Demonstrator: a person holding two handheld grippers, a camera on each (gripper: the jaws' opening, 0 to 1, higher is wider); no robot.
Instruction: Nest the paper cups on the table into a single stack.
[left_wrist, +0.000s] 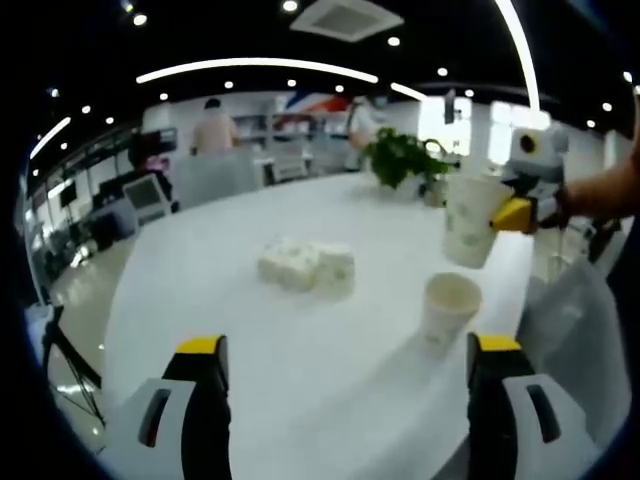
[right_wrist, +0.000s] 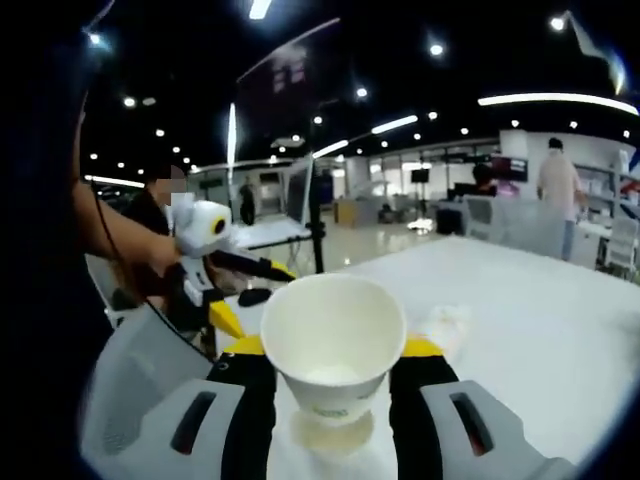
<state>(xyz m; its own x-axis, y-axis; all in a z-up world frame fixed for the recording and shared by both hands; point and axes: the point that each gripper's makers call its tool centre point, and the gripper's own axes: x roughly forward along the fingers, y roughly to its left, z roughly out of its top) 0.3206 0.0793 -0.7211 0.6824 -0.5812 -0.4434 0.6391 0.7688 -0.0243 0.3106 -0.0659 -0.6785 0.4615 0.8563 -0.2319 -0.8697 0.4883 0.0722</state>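
Two yellow-tipped fingers of the right gripper (right_wrist: 333, 372) clamp a white paper cup (right_wrist: 333, 350), mouth toward the camera, above the white table (right_wrist: 560, 330). In the left gripper view that held cup (left_wrist: 470, 220) hangs in the air at two o'clock, tilted, gripped by the right gripper (left_wrist: 515, 213). The left gripper (left_wrist: 345, 375) has its fingers spread wide, gripping nothing. A second cup (left_wrist: 447, 312) stands upright on the table at one o'clock, just beyond them. Farther off, near twelve o'clock, more cups (left_wrist: 306, 266) lie on their sides. A potted plant (left_wrist: 402, 158) sits at the far edge.
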